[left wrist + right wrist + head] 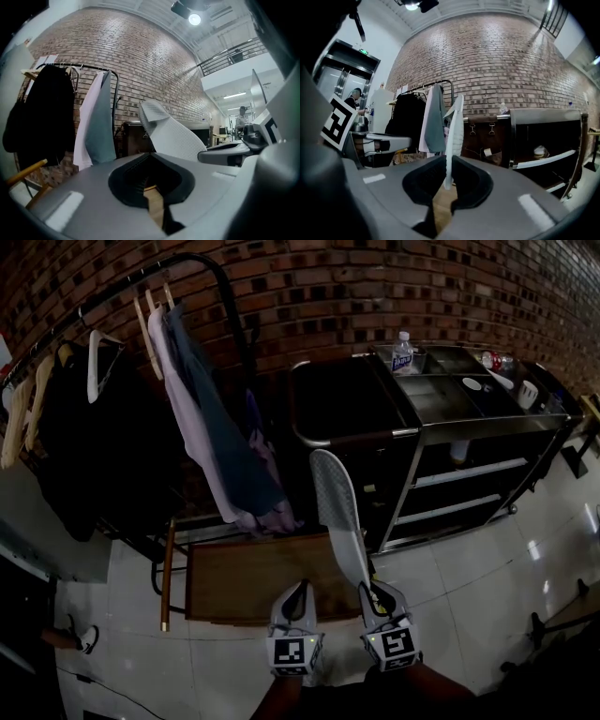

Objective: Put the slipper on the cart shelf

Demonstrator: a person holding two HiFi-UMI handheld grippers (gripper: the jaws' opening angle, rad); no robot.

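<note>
A white flat slipper (337, 512) stands up from my right gripper (373, 594), which is shut on its heel end. In the right gripper view the slipper (454, 131) shows edge-on, rising between the black pads of the right gripper (446, 180). My left gripper (298, 594) hangs beside it, shut and holding nothing; from its own view the slipper (171, 136) passes just to the right. The metal cart (487, 424) stands ahead to the right, with pale shelves (466, 472) below its top. The cart (543, 117) also fills the right of the right gripper view.
A clothes rack with hanging garments (202, 418) stands ahead on the left. Under both grippers lies a wooden bench (253, 582). A dark trolley box (342, 399) adjoins the cart. A water bottle (402, 351) and small items sit on the cart top.
</note>
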